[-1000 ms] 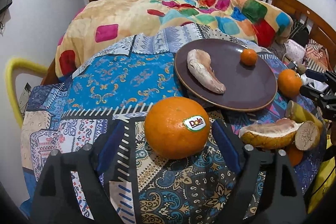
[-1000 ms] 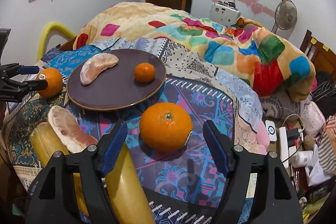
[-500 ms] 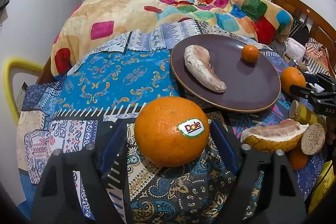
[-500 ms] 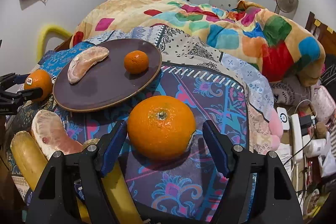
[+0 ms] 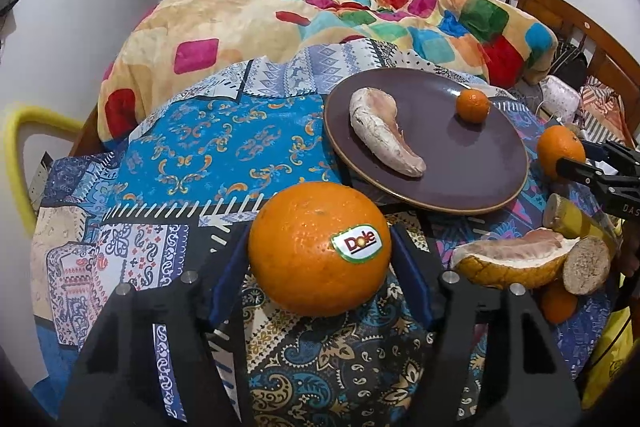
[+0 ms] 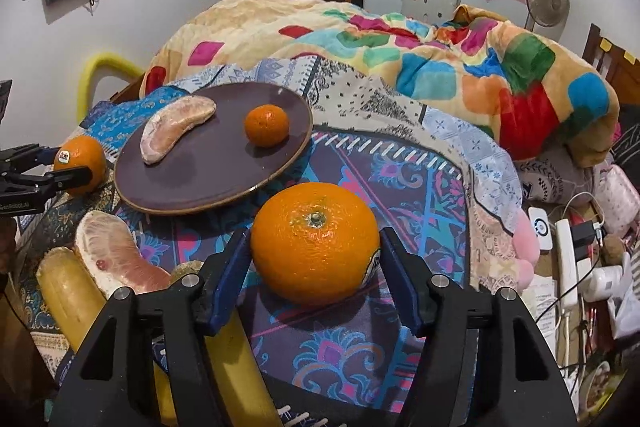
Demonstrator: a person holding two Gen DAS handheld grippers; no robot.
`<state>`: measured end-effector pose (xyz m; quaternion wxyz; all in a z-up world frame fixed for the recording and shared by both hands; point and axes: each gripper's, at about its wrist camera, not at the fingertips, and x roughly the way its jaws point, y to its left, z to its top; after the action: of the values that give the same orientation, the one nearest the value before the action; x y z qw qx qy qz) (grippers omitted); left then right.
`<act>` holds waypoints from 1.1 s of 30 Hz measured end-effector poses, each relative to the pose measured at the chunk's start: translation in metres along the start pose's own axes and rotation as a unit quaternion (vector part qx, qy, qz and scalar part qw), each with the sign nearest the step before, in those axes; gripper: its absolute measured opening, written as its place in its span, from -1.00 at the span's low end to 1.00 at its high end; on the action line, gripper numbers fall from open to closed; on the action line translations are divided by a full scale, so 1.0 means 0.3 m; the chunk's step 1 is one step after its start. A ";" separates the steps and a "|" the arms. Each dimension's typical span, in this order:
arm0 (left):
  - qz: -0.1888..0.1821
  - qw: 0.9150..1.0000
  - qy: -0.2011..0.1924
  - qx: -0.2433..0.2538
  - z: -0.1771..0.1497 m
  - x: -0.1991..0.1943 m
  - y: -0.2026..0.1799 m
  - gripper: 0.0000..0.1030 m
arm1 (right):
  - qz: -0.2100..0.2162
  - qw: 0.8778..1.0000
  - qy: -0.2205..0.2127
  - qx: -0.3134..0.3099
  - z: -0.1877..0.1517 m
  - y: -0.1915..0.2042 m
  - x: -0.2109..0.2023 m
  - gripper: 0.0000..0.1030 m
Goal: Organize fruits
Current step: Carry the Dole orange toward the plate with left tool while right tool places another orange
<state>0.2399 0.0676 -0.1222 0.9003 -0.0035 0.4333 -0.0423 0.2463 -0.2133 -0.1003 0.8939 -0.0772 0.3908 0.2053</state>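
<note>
My left gripper (image 5: 320, 259) has closed its blue pads on a large orange with a Dole sticker (image 5: 319, 247), which rests on the patterned cloth. My right gripper (image 6: 314, 247) has closed its pads on a second large orange (image 6: 315, 241), stem up. A dark brown plate (image 5: 472, 163) holds a peeled pomelo segment (image 5: 384, 131) and a small mandarin (image 5: 473, 105). In the right wrist view the plate (image 6: 208, 171) lies to the upper left with the left gripper (image 6: 48, 167) and its orange (image 6: 80, 165) beyond it.
A pomelo wedge with rind (image 5: 516, 263), a yellow sugarcane stick (image 5: 576, 223) and a small mandarin (image 5: 558, 301) lie right of the left gripper. A colourful blanket (image 5: 320, 19) is heaped behind. Power strip and cables (image 6: 568, 251) lie off the right edge.
Both grippers have moved forward around their oranges and narrowed until the pads touch the fruit; the oranges look larger and closer in both views.
</note>
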 end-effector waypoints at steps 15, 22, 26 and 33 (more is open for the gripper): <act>0.008 0.998 -0.056 0.002 0.131 -0.109 -0.002 0.33 | 0.001 0.998 -0.063 0.001 0.149 0.005 -0.079 0.18; 0.013 0.998 -0.069 0.002 0.183 -0.119 0.004 0.33 | 0.021 0.998 -0.067 -0.006 0.253 0.043 -0.019 0.18; 0.013 0.997 -0.071 -0.004 0.216 -0.102 0.020 0.33 | 0.034 0.998 -0.055 -0.006 0.298 0.068 0.042 0.18; 0.015 0.997 -0.070 -0.009 0.258 -0.045 0.038 0.33 | 0.039 0.999 -0.017 -0.023 0.348 0.118 0.166 0.18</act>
<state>0.2927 0.0778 -0.0638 0.9288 -0.0078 0.3697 -0.0247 0.3312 -0.1347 -0.0646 0.8899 -0.0785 0.3733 0.2502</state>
